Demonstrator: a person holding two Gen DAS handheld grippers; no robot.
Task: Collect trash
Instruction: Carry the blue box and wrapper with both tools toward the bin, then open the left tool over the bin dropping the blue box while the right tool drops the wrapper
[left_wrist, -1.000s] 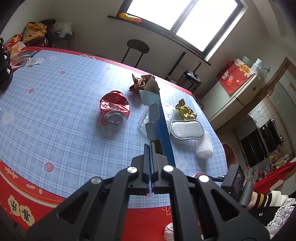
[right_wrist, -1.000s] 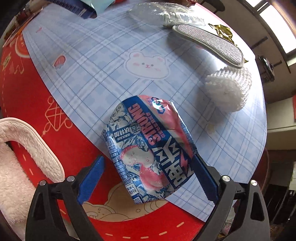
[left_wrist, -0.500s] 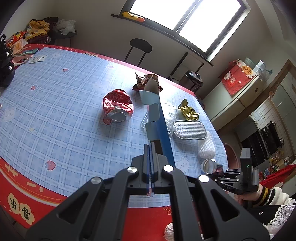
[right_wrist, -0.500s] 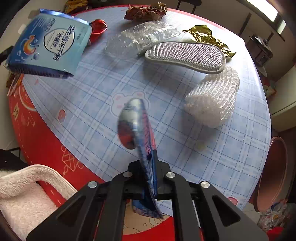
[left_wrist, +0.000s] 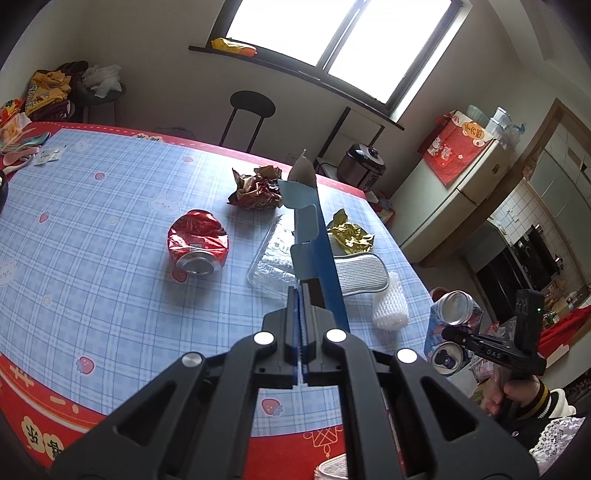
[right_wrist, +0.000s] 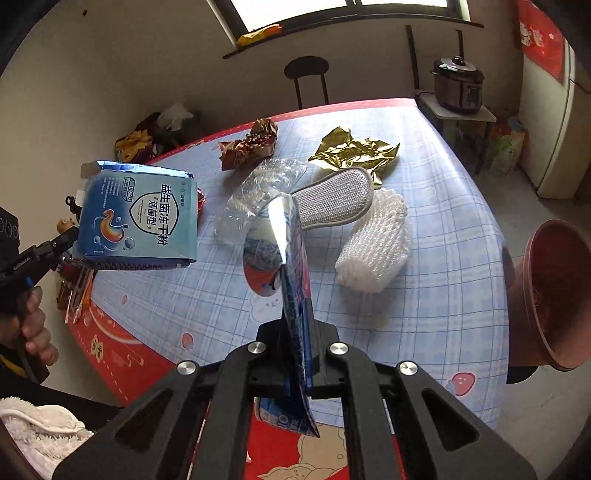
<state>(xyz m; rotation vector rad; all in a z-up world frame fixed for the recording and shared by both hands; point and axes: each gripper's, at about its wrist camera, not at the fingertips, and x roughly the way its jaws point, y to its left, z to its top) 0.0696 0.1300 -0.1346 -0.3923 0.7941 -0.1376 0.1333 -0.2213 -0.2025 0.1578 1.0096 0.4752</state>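
Left tool (left_wrist: 300, 325) pinching blue box (right_wrist: 138, 218) printed "益生菌冻干粉"; right tool (right_wrist: 300, 354) pinching flattened can (right_wrist: 277, 254).

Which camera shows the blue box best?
The right wrist view: the blue box faces it, so its printed front is legible. The left wrist view sees the box only edge-on, clamped in the left tongs.

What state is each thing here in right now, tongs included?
Left tongs: shut on blue box, held off the table.
Right tongs: shut on flattened can, lifted.
Red can: crushed, lying on its side.
Gold wrapper: crumpled.
Foam net: lying flat.
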